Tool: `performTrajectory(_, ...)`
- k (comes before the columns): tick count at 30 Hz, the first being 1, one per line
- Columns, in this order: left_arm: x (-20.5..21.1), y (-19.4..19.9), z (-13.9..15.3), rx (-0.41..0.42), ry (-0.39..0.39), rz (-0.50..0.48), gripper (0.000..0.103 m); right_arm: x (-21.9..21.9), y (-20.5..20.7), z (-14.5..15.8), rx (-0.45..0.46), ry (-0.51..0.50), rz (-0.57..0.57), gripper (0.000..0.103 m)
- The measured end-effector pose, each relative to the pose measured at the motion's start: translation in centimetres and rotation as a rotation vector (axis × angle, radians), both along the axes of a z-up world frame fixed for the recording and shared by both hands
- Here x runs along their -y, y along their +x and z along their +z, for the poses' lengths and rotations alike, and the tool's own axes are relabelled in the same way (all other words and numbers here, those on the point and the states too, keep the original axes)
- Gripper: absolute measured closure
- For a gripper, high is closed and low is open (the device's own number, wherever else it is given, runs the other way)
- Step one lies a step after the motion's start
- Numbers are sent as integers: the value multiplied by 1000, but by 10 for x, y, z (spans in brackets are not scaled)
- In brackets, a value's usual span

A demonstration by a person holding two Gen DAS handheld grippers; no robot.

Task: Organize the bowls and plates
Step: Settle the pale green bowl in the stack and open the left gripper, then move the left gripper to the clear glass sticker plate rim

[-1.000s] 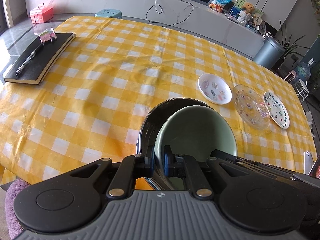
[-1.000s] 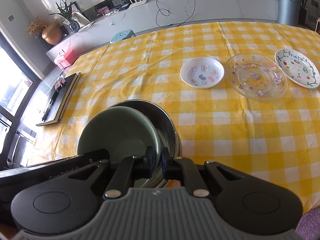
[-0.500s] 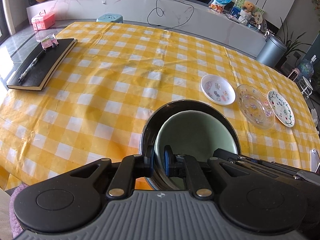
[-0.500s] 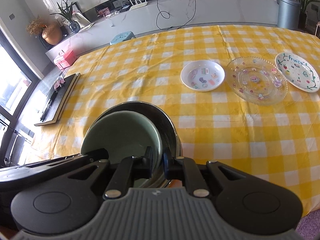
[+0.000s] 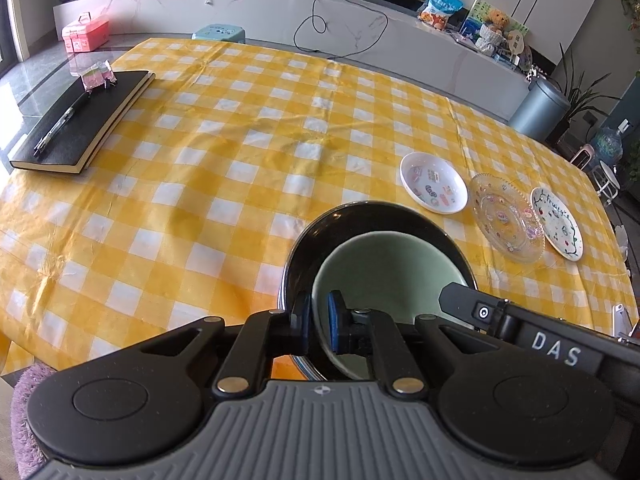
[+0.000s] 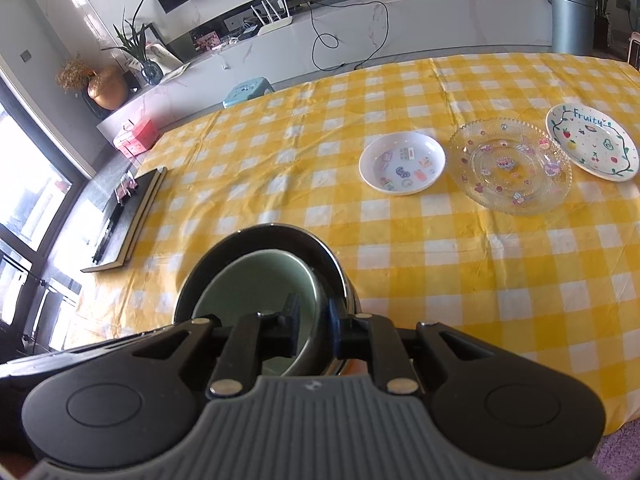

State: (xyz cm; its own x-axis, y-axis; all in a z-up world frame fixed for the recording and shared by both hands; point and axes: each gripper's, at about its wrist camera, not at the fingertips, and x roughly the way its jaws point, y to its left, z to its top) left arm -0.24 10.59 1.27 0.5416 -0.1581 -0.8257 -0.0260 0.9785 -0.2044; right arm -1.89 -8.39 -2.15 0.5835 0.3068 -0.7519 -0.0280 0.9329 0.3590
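Observation:
A pale green bowl [image 5: 392, 268] [image 6: 248, 284] sits nested inside a dark metal bowl [image 5: 360, 210] [image 6: 280, 232] near the table's front edge. My left gripper [image 5: 318, 320] is shut on the green bowl's near rim, one finger outside it and one inside. My right gripper [image 6: 314, 316] straddles the opposite rim; its jaws are opening and the pads stand off the rim. A white sticker dish [image 5: 434, 188] [image 6: 402, 168], a clear glass plate [image 5: 506, 216] [image 6: 510, 166] and a "Fruity" plate [image 5: 556, 224] [image 6: 592, 142] lie in a row to the right.
The yellow checked tablecloth [image 5: 240, 152] covers the whole table. A black notebook [image 5: 84, 120] [image 6: 124, 216] with a pen lies at the far left. Beyond the table are a long white counter, a pink box and a grey bin.
The green bowl has sunk from a tilted, raised pose down into the metal bowl. My right gripper's fingers have parted from its rim. The left gripper keeps its hold.

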Motion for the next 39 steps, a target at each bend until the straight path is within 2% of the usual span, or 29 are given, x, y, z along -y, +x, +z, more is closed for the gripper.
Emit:
performTrajectory(1, 0, -1, 2, 8, 0, 2, 92, 1, -1, 2, 14, 12, 0, 76)
performTrajectory(2, -1, -1, 4, 16, -2, 3, 92, 2, -2, 5, 30, 19, 0, 73)
performTrajectory(7, -4, -2, 10, 41, -21, 7, 90, 6, -3, 19, 78, 23, -7, 69)
performTrajectory(8, -5, -4, 12, 47, -29, 7, 88, 8, -3, 19, 80, 29, -10, 69)
performTrajectory(10, -6, -6, 15, 69, -46, 9, 77, 14, -4, 21, 86, 33, -27, 65)
performTrajectory(16, 1, -7, 23, 124, -89, -10, 63, 32, -4, 23, 101, 32, -95, 62)
performTrajectory(28, 48, 5, 22, 134, -108, -76, 62, 60, -1, 10, 89, -21, -152, 62)
performTrajectory(39, 95, 24, 8, 131, -122, -106, 62, 100, 7, -13, 43, -1, -225, 62)
